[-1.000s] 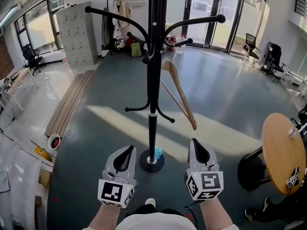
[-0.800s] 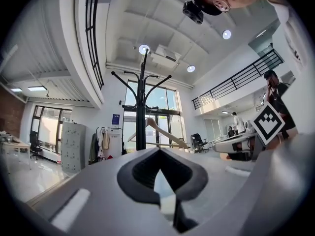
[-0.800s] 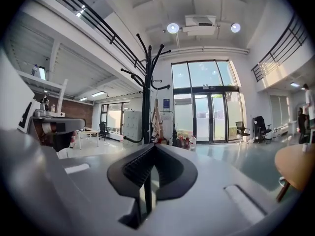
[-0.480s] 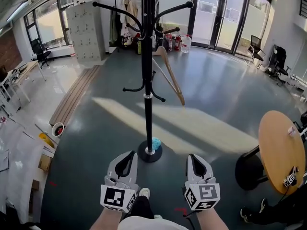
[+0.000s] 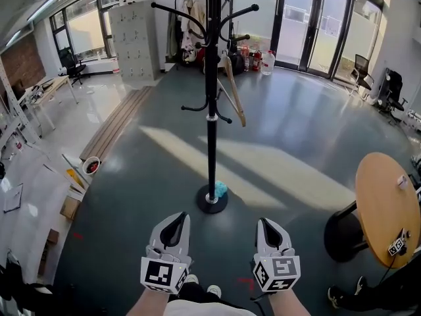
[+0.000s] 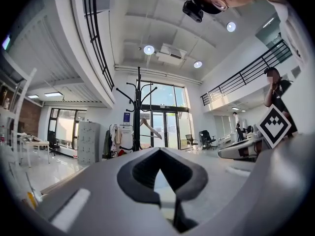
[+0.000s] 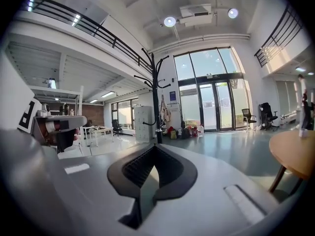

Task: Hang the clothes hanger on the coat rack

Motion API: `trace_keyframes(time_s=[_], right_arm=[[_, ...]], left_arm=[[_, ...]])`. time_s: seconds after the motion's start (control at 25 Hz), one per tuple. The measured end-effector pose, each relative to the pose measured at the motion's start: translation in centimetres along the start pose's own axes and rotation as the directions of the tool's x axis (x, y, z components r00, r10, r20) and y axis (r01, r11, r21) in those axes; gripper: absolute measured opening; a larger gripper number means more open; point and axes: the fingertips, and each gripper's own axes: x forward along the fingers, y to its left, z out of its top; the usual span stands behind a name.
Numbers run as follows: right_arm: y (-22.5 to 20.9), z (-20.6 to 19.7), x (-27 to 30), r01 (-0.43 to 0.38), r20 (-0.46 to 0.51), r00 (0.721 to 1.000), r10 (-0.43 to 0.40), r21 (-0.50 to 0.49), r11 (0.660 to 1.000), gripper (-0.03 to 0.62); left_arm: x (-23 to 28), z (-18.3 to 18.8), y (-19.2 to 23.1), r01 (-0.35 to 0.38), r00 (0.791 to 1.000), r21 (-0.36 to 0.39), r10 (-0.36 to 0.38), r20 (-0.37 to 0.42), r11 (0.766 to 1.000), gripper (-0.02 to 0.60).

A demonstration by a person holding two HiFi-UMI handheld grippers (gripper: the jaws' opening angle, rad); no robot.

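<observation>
Wooden clothes hanger [image 5: 232, 92] hangs from an upper hook of the black coat rack [image 5: 211, 120], just right of the pole, its long arm slanting down toward the floor. A small blue object [image 5: 220, 189] lies against the rack's round base [image 5: 212, 203]. Behind the rack: hung garments, bags and a water jug [image 5: 268, 62] near the glass doors [image 5: 309, 25]; grey lockers [image 5: 133, 39] stand to the left, and wooden planks [image 5: 113, 129] lie along the floor. The dark, glossy floor carries a band of sunlight [image 5: 270, 166]. A round wooden tabletop [image 5: 381, 206] juts in at the right edge. Left gripper [image 5: 176, 217] and right gripper [image 5: 268, 223] are held low, well apart from the rack, each with jaws closed on nothing; open floor lies between them and the base
</observation>
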Motion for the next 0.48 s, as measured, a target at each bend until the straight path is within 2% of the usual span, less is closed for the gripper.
trace_keyframes(time_s=[0.2, 0.48], right_arm=[[2.5, -0.4, -1.8, -0.015, -0.009, 1.000, 0.015, -0.012, 1.000, 0.026], [6.6, -1.8, -4.4, -0.019, -0.039, 0.999, 0.019, -0.014, 1.000, 0.026]], left_arm=[[-3.0, 0.2, 0.5, -0.018, 1.000, -0.010, 0.018, 0.001, 1.000, 0.000], [-7.4, 0.4, 1.4, -0.007, 1.000, -0.020, 0.007, 0.004, 1.000, 0.000]])
